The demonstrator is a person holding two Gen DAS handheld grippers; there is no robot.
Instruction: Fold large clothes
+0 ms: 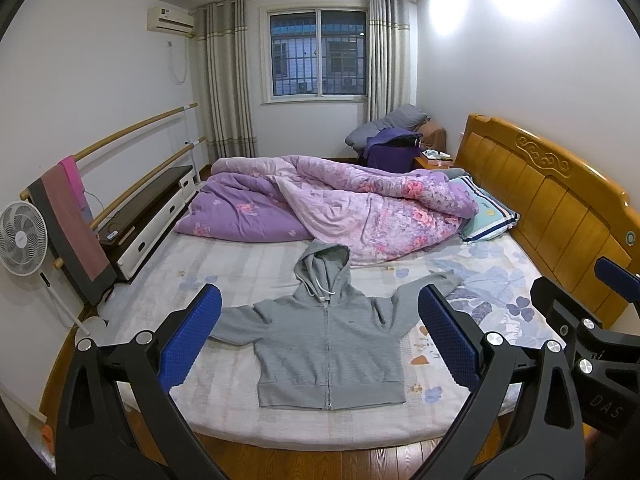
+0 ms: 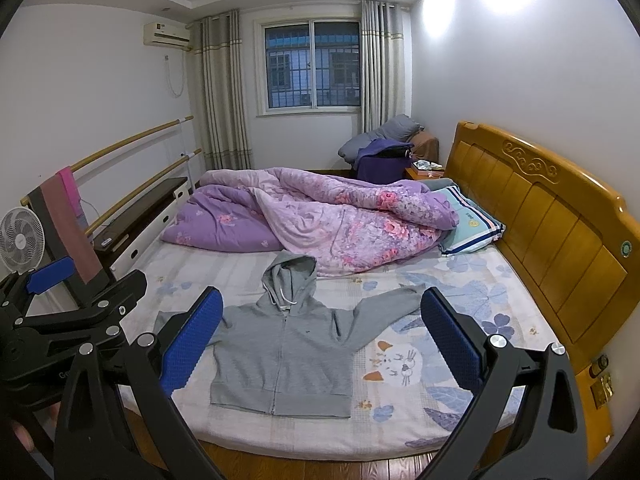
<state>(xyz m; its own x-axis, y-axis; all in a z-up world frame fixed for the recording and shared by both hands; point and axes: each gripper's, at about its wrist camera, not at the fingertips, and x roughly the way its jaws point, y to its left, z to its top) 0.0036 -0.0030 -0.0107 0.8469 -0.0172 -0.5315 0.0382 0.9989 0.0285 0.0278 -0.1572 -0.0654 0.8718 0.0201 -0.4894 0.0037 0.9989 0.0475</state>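
Note:
A grey zip hoodie (image 1: 328,352) lies flat, front up, on the bed sheet (image 1: 248,268), sleeves spread out, hood toward the quilt, hem near the bed's front edge. It also shows in the right wrist view (image 2: 288,356). My left gripper (image 1: 320,304) is open and empty, held above the floor in front of the bed, well short of the hoodie. My right gripper (image 2: 322,308) is open and empty, beside the left one and a little to its right. The right gripper shows at the right edge of the left wrist view (image 1: 600,328).
A crumpled purple floral quilt (image 1: 344,200) and a striped pillow (image 1: 488,216) fill the far half of the bed. A wooden headboard (image 1: 560,208) runs along the right. A fan (image 1: 22,240), rails with towels (image 1: 68,216) and a low cabinet (image 1: 156,208) stand left.

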